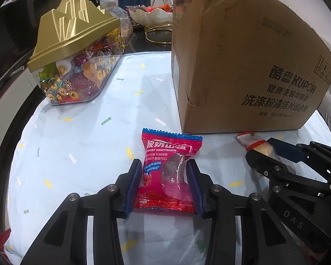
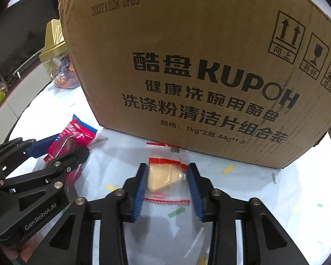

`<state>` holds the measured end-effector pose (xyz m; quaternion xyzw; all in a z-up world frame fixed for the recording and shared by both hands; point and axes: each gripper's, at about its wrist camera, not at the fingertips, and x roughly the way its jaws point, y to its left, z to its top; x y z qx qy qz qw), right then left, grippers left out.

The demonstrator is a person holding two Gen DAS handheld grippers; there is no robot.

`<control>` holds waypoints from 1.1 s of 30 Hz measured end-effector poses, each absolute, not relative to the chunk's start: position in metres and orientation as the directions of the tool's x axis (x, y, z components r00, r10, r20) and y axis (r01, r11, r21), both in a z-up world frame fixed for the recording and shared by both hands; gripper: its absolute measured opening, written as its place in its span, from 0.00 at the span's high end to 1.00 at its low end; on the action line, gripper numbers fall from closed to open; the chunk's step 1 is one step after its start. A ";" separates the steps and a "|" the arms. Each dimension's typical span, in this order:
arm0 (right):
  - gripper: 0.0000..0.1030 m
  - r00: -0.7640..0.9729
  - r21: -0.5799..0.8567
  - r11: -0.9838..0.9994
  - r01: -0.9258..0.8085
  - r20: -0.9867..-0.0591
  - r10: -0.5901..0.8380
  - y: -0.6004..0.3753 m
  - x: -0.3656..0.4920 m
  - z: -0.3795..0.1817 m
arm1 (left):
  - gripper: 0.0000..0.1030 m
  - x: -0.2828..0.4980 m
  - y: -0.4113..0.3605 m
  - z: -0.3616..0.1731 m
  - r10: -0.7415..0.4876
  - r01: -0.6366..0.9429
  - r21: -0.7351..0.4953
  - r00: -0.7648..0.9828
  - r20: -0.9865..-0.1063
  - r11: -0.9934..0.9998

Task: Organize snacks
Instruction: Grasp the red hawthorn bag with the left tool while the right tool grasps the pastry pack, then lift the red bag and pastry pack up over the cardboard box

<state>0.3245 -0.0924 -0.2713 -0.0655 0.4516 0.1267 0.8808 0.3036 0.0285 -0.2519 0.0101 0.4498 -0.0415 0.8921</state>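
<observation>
The red yogurt hawthorn packet lay on the table, pinched between my left tool. Beside it, my right tool gripped a clear-wrapped yellow pastry before the cardboard box. A gold-lidded candy jar stood well apart.

two close fisheye views, each looking steeply down along its own gripper fingers at the white tablecloth. both face the cardboard box; each catches the other gripper and its snack at one edge.
</observation>
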 end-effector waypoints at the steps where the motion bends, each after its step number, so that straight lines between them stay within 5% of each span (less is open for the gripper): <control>1: 0.65 0.560 -0.001 0.959 -0.283 -0.812 0.164 -0.093 0.324 -0.271 | 0.61 0.303 0.028 -0.251 -0.064 0.082 -0.018 0.594 -0.802 0.996; 33: 0.66 0.630 -0.023 0.965 -0.261 -0.761 0.152 -0.142 0.280 -0.202 | 0.62 0.272 0.021 -0.206 -0.032 0.053 0.003 0.644 -0.764 0.999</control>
